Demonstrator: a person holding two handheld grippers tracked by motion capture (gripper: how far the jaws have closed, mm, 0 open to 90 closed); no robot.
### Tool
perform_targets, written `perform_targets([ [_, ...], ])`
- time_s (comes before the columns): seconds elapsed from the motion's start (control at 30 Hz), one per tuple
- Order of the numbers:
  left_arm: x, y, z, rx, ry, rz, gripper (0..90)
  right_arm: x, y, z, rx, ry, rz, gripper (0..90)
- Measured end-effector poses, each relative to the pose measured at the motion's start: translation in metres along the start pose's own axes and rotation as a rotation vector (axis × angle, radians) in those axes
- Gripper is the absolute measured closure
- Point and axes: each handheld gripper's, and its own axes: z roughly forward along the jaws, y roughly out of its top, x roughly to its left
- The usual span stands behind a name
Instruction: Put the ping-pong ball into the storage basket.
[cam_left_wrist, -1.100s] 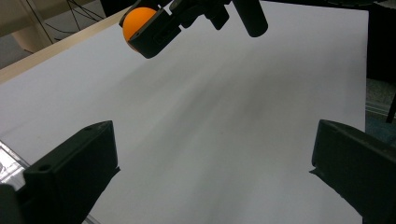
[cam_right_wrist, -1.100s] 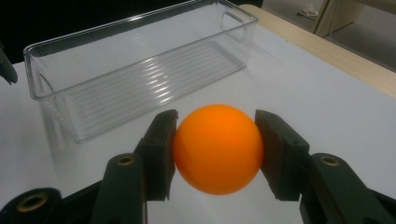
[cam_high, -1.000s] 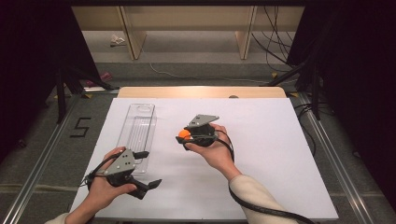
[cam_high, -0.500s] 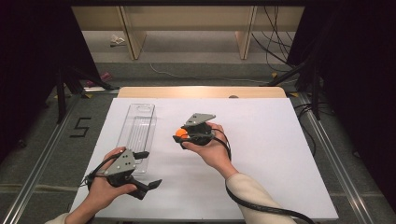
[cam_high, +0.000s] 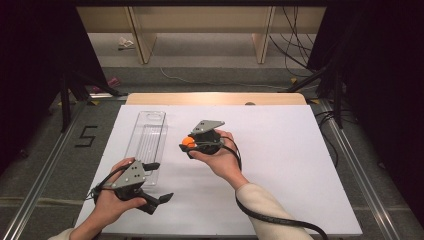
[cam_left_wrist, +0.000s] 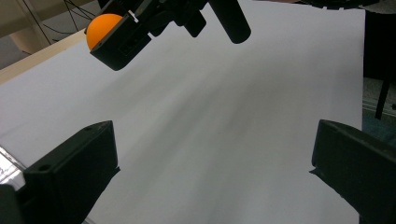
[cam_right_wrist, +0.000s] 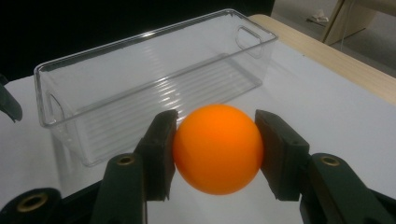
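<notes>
Taking the clear plastic bin (cam_high: 148, 141) as the landmark, the scene reads from its left end across to the right side of the white table (cam_high: 280, 165).

The bin is a long, narrow, transparent box with ribbed floor and cut-out handles at both ends; it lies on the table's left part, its long side running away from the person. In the right gripper view (cam_right_wrist: 140, 88) it is seen to hold nothing.

At the bin's near end, just beside its near right corner, the left gripper (cam_high: 160, 181) rests low over the table in the person's left hand (cam_high: 112, 200). Its jaws stand wide apart with nothing between them; the left gripper view shows only bare white table between the two black jaws, and one jaw tip lies close against the bin's near edge in the high view.

To the right of the bin, about level with its middle and apart from its long wall, the right gripper (cam_high: 187, 144) is held above the table in the person's right hand (cam_high: 222, 157), pointing toward the bin. Its jaws are closed on an orange ball (cam_right_wrist: 217, 147), one pad pressing each side. The ball sits outside the bin, short of its near long wall, clear of the table. In the left gripper view the same ball (cam_left_wrist: 103, 28) shows clamped up high.
</notes>
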Motion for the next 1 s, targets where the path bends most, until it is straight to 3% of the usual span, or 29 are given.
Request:
perform_targets([
  [1.0, 0.000, 0.000, 0.000, 0.001, -0.005, 0.004, 0.0, 0.003, 0.019, 0.022, -0.002, 0.023, 0.003, 51.4],
])
